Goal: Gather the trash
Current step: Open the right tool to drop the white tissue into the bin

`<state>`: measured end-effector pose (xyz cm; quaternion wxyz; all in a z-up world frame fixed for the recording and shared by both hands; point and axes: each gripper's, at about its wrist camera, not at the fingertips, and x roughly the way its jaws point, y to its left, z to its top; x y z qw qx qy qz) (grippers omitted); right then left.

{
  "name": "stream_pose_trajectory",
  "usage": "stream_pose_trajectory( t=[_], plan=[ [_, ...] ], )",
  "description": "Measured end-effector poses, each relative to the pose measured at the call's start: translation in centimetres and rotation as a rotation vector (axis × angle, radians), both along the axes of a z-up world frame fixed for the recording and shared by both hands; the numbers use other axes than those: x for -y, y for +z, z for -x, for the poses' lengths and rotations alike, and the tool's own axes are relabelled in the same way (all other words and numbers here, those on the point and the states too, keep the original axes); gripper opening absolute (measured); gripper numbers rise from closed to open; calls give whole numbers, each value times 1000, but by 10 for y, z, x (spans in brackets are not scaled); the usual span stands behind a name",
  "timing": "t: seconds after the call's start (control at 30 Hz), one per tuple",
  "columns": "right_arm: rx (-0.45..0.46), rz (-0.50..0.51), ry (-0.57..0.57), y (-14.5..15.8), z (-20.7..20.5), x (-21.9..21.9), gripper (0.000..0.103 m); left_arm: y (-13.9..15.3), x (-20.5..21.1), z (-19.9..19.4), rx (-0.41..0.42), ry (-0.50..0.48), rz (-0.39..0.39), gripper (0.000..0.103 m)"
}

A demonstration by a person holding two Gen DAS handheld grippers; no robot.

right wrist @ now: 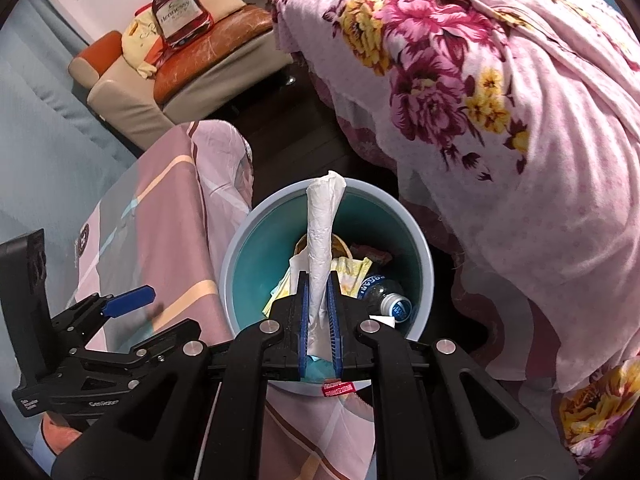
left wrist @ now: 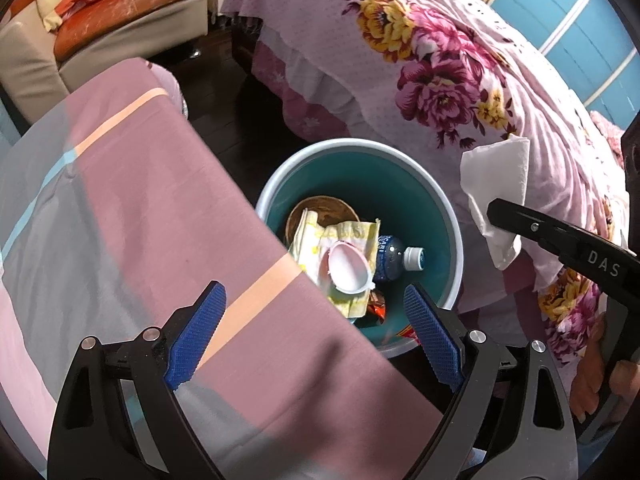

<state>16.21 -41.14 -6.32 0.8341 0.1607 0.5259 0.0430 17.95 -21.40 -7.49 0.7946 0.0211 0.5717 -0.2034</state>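
Observation:
A round bin [left wrist: 454,236] with a teal inside stands on the dark floor between two beds; it also shows in the right wrist view [right wrist: 248,264]. It holds a plastic bottle [left wrist: 394,258], a white cup [left wrist: 348,270], yellow wrappers [left wrist: 348,232] and a brown bowl [left wrist: 328,208]. My right gripper [right wrist: 319,276] is shut on a white tissue [right wrist: 322,224] and holds it over the bin; the tissue also shows in the left wrist view [left wrist: 496,188]. My left gripper [left wrist: 312,312] is open and empty, above the striped bed edge and the bin.
A striped pink and grey bed cover [left wrist: 132,200] lies left of the bin. A floral pink quilt [left wrist: 440,52] covers the bed on the right. A brown and beige sofa [right wrist: 200,64] with a red bag stands at the back. A red wrapper [right wrist: 338,388] sits at the bin's near rim.

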Motion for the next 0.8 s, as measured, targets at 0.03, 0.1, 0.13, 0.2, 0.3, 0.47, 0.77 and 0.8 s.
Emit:
stream_pose_trajectory(
  t=[0.03,0.1,0.13,0.2,0.3,0.47,0.77,0.8],
  plan=[
    [-3,6,6,-1,-2,-2,10,0,-2,1,0,2,2,91],
    [-8,14,13,-2,-3,-7,10,1,-7,2,0,7,7,91],
    [-10,18,17,-2,-4,-10,10,2,-9,2,0,9,9,91],
    [-13,23,24,-2,-5,-14,10,3,-14,3,1,12,14,91],
    [-17,36,35,-3,-7,-21,11,3,-20,4,-4,18,25,91],
    [-22,63,36,-3,-10,-29,46,5,-33,8,-10,26,36,91],
    [-19,106,35,7,-3,-45,74,7,-57,14,-12,56,60,92],
    [-21,107,33,8,-2,-46,74,8,-60,16,-11,60,61,92]
  ],
)
